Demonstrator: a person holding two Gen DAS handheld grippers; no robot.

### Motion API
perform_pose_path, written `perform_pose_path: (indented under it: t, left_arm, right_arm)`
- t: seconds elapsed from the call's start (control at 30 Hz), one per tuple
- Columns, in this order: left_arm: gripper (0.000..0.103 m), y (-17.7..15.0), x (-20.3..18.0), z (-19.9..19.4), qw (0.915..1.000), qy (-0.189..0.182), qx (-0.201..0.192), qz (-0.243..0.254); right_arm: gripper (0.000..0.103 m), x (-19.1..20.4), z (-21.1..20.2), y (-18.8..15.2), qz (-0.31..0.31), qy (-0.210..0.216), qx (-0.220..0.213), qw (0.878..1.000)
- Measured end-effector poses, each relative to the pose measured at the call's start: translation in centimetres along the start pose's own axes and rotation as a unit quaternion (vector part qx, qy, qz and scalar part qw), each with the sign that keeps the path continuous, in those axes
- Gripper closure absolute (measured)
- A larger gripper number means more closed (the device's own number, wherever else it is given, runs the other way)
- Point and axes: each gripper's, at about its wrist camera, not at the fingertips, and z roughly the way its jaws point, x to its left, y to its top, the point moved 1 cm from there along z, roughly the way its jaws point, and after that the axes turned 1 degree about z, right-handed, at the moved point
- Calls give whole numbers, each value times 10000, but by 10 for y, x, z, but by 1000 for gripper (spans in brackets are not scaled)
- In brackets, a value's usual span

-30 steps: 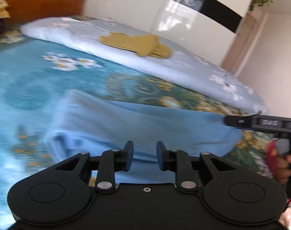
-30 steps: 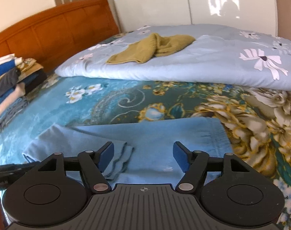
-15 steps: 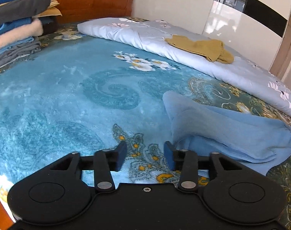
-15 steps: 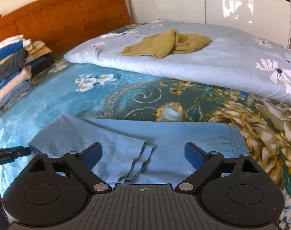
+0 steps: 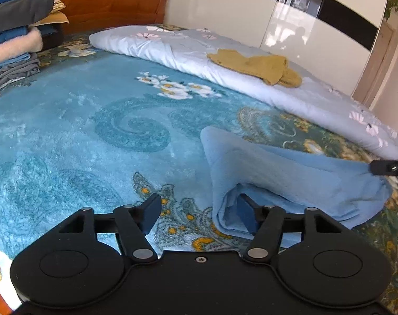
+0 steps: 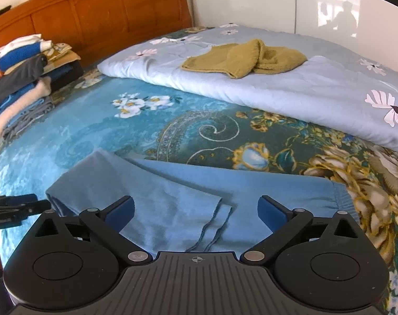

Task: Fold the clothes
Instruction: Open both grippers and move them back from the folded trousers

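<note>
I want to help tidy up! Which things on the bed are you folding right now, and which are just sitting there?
Being folded now:
- light blue garment, partly folded on the bed
- left tool, open, at its edge
- right tool, open, over it

Just sitting there:
- mustard-yellow garment on the pale quilt
- stack of folded clothes by the wooden headboard

left gripper (image 5: 199,216) fingers spread wider; right gripper (image 6: 196,210) likewise, over blue garment (image 6: 172,199)
</note>
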Motion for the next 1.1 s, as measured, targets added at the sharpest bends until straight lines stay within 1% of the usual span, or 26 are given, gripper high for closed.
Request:
perform_pose_path:
  t: [0.07, 0.23, 0.27, 0.37, 0.43, 0.5, 0.57, 0.6, 0.67, 0.83, 1.0, 1.07, 1.1]
  left_arm:
    - [39, 1, -1, -3, 10000, -59, -14, -2]
    - [38, -2, -7, 0, 9999, -82, 13, 129]
    - [38, -2, -7, 1, 9999, -85, 16, 143]
    - [38, -3, -9, 6, 9998, -144, 50, 144]
    - [38, -3, -11, 9, 9997, -175, 79, 164]
    - [38, -4, -14, 14, 9995, -141, 117, 259]
    - [38, -4, -16, 20, 9994, -110, 129, 317]
    - [38, -4, -17, 23, 9993, -83, 133, 334]
    - [38, -4, -16, 30, 9991, -9, 160, 390]
    - [38, -3, -10, 40, 9991, 161, 223, 331]
    - [38, -3, 3, 43, 9992, 321, 213, 93]
    - [38, -3, 7, 44, 9992, 343, 213, 16]
    - [38, -3, 9, 43, 9991, 355, 218, -12]
  right_arm:
    - [2, -3, 0, -3, 43, 56, 1, 10000]
    - [2, -15, 0, -13, 239, 275, -43, 9993]
    - [2, -14, 6, -10, 335, 318, -21, 9989]
    - [4, -31, 5, -22, 675, 376, 23, 9970]
    - [6, -38, 5, -29, 881, 546, 66, 9946]
    - [11, -44, 7, -36, 1086, 766, 128, 9910]
    - [19, -48, 9, -42, 1286, 985, 191, 9866]
    - [21, -49, 12, -44, 1361, 1084, 229, 9845]
    - [31, -48, 19, -47, 1485, 1183, 300, 9813]
    - [33, -55, 36, -41, 1928, 1214, 346, 9731]
    - [35, -57, 54, -34, 2052, 1088, 567, 9710]
    - [41, -58, 61, -32, 2107, 1052, 650, 9697]
    - [42, -58, 63, -32, 2170, 1133, 659, 9673]
